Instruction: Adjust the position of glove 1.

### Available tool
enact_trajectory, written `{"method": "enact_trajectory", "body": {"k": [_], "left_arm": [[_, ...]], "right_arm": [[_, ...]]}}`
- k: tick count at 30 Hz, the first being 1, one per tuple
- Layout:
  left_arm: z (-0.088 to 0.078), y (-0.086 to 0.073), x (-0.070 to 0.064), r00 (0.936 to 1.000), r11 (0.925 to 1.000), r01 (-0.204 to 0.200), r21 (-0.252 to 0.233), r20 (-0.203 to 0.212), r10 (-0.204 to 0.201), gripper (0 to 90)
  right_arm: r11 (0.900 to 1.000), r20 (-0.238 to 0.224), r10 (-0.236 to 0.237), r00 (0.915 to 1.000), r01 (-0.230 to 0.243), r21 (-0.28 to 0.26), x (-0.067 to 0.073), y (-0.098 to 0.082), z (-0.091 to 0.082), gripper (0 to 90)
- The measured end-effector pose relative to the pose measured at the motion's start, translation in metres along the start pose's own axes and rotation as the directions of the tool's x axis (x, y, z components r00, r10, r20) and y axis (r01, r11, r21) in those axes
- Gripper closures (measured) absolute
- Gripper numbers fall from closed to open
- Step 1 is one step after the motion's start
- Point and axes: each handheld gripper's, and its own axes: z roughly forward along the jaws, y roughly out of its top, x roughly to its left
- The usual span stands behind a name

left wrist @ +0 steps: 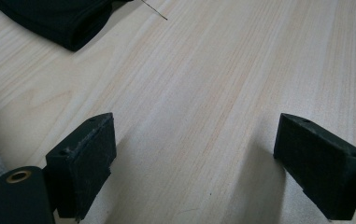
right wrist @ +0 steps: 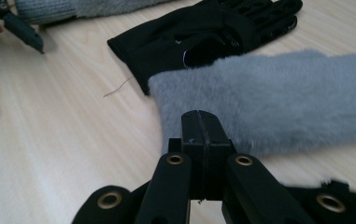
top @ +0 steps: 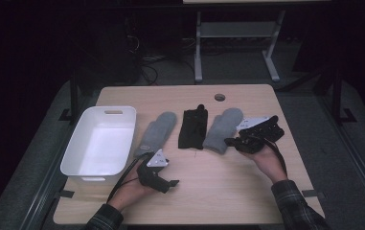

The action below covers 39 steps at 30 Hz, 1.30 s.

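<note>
Three gloves lie in a row on the wooden table: a grey mitten [top: 157,132], a black glove [top: 193,128] and a second grey mitten [top: 223,128]. My right gripper [top: 229,141] lies level at the cuff end of the second mitten [right wrist: 269,102], its jaws pressed together [right wrist: 201,128] with nothing visible between them. The black glove [right wrist: 203,32] lies just beyond. My left gripper [top: 172,183] rests low on the table near the front, below the first mitten, jaws wide apart [left wrist: 194,140] over bare wood. A black glove edge [left wrist: 59,18] is at the top left of that view.
A white plastic bin [top: 101,143] stands at the table's left side. A round cable hole [top: 220,97] sits near the far edge. Beyond the table are a desk frame and cables on the floor. Bare wood lies between the two hands.
</note>
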Motion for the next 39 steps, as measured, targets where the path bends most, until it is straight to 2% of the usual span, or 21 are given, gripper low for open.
{"method": "enact_trajectory", "body": {"k": [9,14,19,27,37,39], "left_arm": [[0.000,0.000,0.000,1.0000,1.0000,0.000,0.000,0.000,0.000,12.1],[0.000,0.000,0.000,1.0000,1.0000,-0.001,0.000,0.000,0.001,12.1],[0.000,0.000,0.000,1.0000,1.0000,0.000,0.000,0.000,0.000,12.1],[0.000,0.000,0.000,1.0000,1.0000,0.000,-0.001,0.001,0.000,12.1],[0.000,0.000,0.000,1.0000,1.0000,0.000,0.000,0.001,0.000,12.1],[0.000,0.000,0.000,1.0000,1.0000,0.000,0.000,0.000,0.000,12.1]], "right_arm": [[1.000,-0.012,0.024,0.9996,-0.024,-0.011,-0.012,0.015,0.021,90.0],[1.000,-0.003,0.023,0.9997,-0.023,0.013,-0.014,0.020,0.035,90.0],[0.998,0.003,0.037,0.9993,-0.037,0.055,-0.020,0.013,0.046,90.0],[0.997,0.001,0.042,0.9991,-0.042,0.064,-0.019,0.009,0.047,90.0],[0.996,-0.030,0.021,0.9993,-0.019,0.088,-0.009,0.005,0.041,90.0],[0.996,-0.033,0.000,0.9995,0.003,0.086,-0.009,0.004,0.040,90.0]]}}
